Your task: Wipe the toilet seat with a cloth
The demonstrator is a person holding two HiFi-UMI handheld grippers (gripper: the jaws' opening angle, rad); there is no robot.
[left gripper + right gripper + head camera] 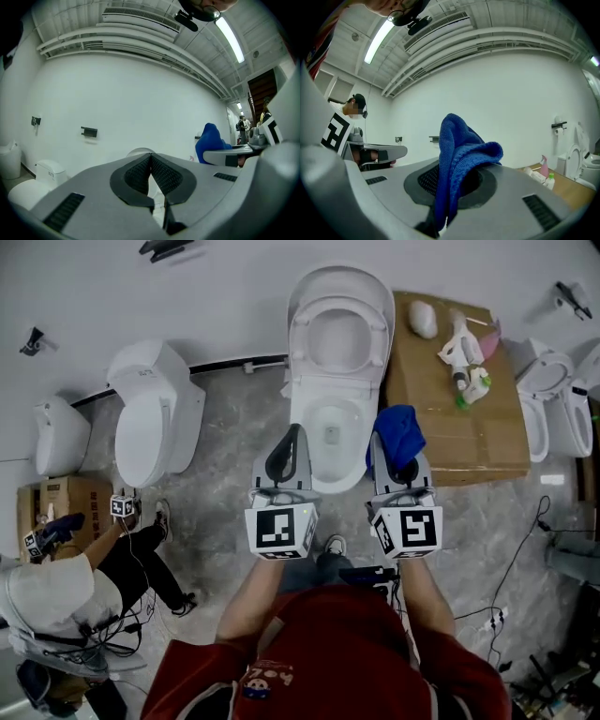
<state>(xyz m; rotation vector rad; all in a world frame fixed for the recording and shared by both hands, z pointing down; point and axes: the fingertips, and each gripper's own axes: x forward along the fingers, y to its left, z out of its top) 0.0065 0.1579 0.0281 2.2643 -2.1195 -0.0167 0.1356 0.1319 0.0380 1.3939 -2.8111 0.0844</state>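
Grips the blue cloth [459, 154] in the right claw [403, 463], pinched between the dark pads, with its folds bunched up above and past the tips. Shows the left claw [151, 176] closed pad to pad on nothing. Points both claws level, side by side, toward the toilet seat [302, 343]. From the head view, places the cloth over the bowl [298, 418] at its right front edge, short of the seat.

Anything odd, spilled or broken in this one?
Nothing stands out. The toilet looks intact, no spill shows on the floor around it, and the cloth is clamped in the right gripper; the left gripper is shut, empty.
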